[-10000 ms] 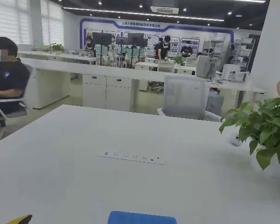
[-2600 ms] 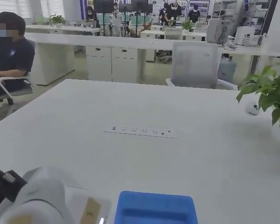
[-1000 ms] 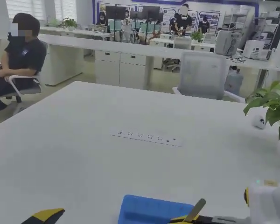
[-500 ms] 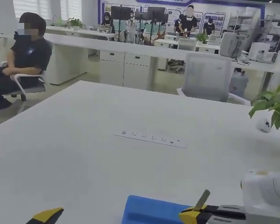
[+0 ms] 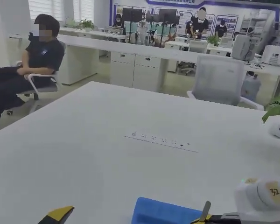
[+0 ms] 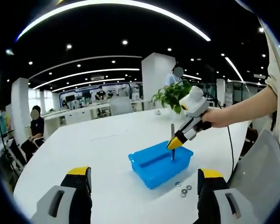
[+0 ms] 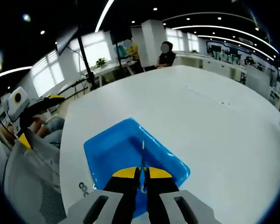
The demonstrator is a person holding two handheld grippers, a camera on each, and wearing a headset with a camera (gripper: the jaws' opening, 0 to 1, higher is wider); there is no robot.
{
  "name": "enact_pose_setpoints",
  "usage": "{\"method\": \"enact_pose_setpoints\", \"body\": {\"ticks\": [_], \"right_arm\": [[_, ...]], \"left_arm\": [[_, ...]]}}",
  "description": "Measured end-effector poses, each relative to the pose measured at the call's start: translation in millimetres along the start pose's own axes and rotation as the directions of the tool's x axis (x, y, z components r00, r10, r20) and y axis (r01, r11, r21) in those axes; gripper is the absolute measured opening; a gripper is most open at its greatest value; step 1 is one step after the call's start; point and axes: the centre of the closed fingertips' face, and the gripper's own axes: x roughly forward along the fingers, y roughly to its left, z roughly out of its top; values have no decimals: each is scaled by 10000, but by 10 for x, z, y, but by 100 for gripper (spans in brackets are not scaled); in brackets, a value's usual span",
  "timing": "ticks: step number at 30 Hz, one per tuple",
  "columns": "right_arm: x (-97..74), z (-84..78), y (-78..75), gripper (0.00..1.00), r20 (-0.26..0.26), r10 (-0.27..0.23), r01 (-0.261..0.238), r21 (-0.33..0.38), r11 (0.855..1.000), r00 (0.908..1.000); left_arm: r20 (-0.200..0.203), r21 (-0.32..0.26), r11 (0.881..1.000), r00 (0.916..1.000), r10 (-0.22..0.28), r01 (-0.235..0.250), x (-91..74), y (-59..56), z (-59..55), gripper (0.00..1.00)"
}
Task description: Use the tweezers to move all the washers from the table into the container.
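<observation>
**Head view against two and a half seconds back:** the right claw (image 7: pixel 142 173) has come in at the lower right. Over the last half second the tip of the tweezers (image 6: pixel 172 139) has sunk a little against the rim of the blue container (image 6: pixel 161 163). The headset has swung too, so part of that shift is the camera's.

**Judged meaning:** a drop-off pass over the container is in hand.

**Claws:** the right claw is clamped on the tweezers. The left claw (image 6: pixel 144 173) has its jaws wide apart, holds nothing and hangs short of the container.

**What the gripper views add to the head view:** the tweezers point down into the container. A few washers (image 6: pixel 183 189) lie on the worktop (image 6: pixel 107 149) just beside the container's corner, not yet moved. Whether the tips carry a washer cannot be told.
</observation>
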Motion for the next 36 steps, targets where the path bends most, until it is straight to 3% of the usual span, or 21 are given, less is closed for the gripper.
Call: {"method": "enact_pose_setpoints", "body": {"ticks": [5, 8, 14, 21, 28, 36], "right_arm": [[-4, -28, -24, 3, -248, -67, 59, -346, 9994, 9997], [4, -15, -16, 3, -161, 69, -73, -239, 9997, 9998], [15, -1, 3, 4, -147, 52, -58, -429, 9991, 9999], [-149, 143, 153, 4, 587, 52, -27, -416, 9991, 9983], [-358, 310, 334, 4, 1452, 69, -33, -246, 9997, 9894], [-473, 327, 629, 4, 1926, 532, -540, -10, 9985, 9798]], "left_arm": [[275, -256, 9997, 9996, 50, -43, -14, 10, 44, 96], [314, -120, 9999, 9994, 125, -121, -17, 13, 55, 96], [465, -463, 9989, 9989, 68, -46, -20, 24, 74, 95], [649, -1012, 9949, 9978, 107, -41, -38, 59, 93, 94], [632, -1387, 9901, 9979, -109, 196, -38, 54, 71, 91], [541, -1342, 9905, 9983, -230, 301, -33, 24, 46, 90]]}}
